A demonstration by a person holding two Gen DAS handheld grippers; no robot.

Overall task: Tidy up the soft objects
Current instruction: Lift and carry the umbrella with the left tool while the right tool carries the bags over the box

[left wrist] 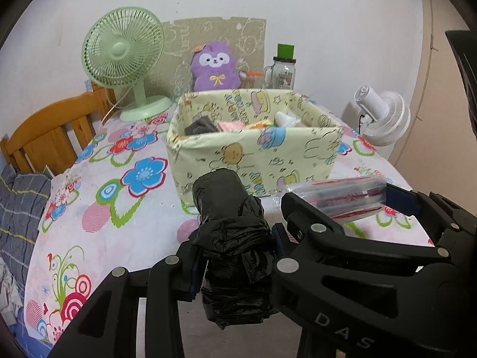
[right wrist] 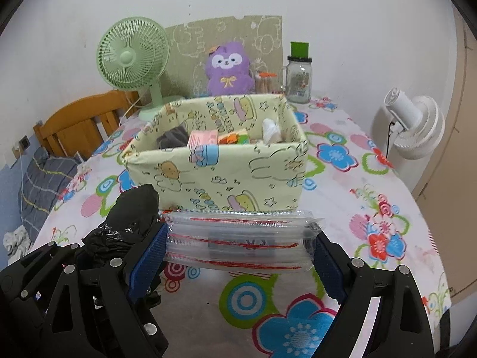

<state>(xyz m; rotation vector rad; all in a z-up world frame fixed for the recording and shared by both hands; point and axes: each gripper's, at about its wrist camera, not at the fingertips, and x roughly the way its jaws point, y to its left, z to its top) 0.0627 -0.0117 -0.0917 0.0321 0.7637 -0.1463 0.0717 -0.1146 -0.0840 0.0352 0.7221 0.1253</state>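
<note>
On the bench, at 12 o'clock of both claws, stands the fabric box (right wrist: 220, 161). Left claw (left wrist: 235, 256) is clamped on a black bag roll (left wrist: 229, 229); right claw (right wrist: 238, 244) is clamped on a clear packet (right wrist: 238, 238), whose full width only the right view shows.

From where I sit, the fabric box (right wrist: 220, 161) stands squarely ahead on the flowered tablecloth (right wrist: 372, 197), and its near wall is what either gripper meets first; its open top is partly filled along the front with small soft items, with some room behind them. I see open cloth to the right of the box and a narrower strip to its left. Behind it the green fan (right wrist: 134, 59), purple plush (right wrist: 228, 70) and glass jar (right wrist: 299, 79) crowd the back edge, and the white fan (right wrist: 414, 125) stands off the table's right side.
</note>
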